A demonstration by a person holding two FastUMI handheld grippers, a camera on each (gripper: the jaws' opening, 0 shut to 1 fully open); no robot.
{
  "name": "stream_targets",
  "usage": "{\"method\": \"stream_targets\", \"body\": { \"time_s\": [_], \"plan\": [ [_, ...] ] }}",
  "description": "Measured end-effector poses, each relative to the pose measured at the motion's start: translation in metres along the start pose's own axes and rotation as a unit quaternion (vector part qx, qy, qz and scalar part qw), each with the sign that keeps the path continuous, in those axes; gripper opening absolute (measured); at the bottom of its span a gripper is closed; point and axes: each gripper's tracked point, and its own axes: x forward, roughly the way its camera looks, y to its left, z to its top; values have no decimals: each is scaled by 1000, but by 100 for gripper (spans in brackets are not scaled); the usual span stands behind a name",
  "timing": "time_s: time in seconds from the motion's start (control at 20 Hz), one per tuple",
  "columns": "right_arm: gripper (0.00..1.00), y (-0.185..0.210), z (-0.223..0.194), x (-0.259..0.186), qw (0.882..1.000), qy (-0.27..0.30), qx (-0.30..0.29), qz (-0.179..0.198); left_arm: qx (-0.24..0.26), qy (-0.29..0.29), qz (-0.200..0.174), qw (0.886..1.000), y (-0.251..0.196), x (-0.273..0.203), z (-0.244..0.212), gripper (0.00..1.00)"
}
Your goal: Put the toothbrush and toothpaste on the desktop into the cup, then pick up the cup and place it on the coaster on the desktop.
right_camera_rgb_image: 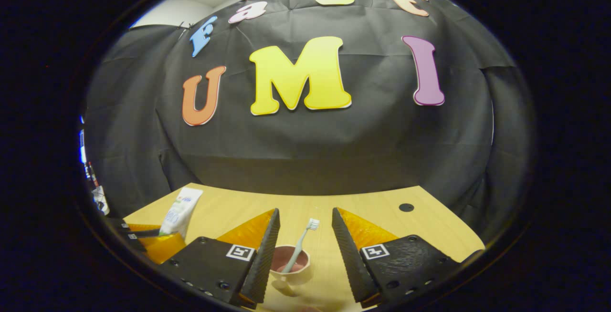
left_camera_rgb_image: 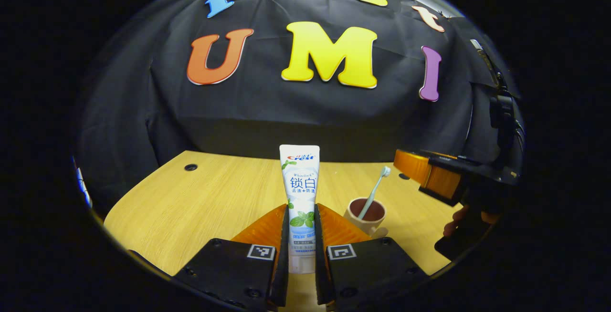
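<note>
Toothpaste [left_camera_rgb_image: 300,207] sits pinched upright between the fingers of the left gripper [left_camera_rgb_image: 301,235], both fingers pressed flat on the lower part of the tube, with the crimped end sticking up. Holding it vertical like that makes sense to me: it can go straight down into the cup without the tube flopping sideways.

Just past those fingers and off to the right is the cup [left_camera_rgb_image: 366,216], standing on the desk [left_camera_rgb_image: 200,202], with the toothbrush [left_camera_rgb_image: 374,192] already inside, leaning on the rim, bristles up. So I'd say half of the loading is done and the tube is next.

The right gripper [right_camera_rgb_image: 301,243] hangs over the same cup [right_camera_rgb_image: 290,265] with its fingers spread wide and nothing between them except air; the toothbrush [right_camera_rgb_image: 301,243] pokes up through the gap without touching either finger. In its view, the toothpaste [right_camera_rgb_image: 180,212] shows low on the left, tilted, in the other gripper.

Farther back the desk runs out to the black cloth wall [left_camera_rgb_image: 305,107]. I can't spot the coaster from these angles.
</note>
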Motion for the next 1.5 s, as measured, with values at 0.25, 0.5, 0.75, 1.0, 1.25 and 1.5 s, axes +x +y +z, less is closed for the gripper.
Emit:
{"method": "stream_targets", "body": {
  "time_s": [0.25,0.5,0.75,1.0,1.25,1.5],
  "plan": [
    [76,-46,-12,-10,1000,19,0,-24,4,-91,-56,994,-50,48,27,26],
    [78,-88,-41,-13,997,54,-15,-49,13,-133,-61,989,-73,85,19,26],
    [81,-113,-62,-17,994,80,-7,-73,32,-144,-62,987,-87,107,-5,28],
    [82,-116,-74,-22,993,92,6,-79,37,-141,-51,988,-80,103,-22,36],
    [82,-101,-69,-21,993,90,9,-70,28,-94,-46,994,-71,86,-41,71],
    [82,-68,-64,-26,991,116,17,-64,15,-65,-4,998,-31,35,-30,91]
  ]
}}
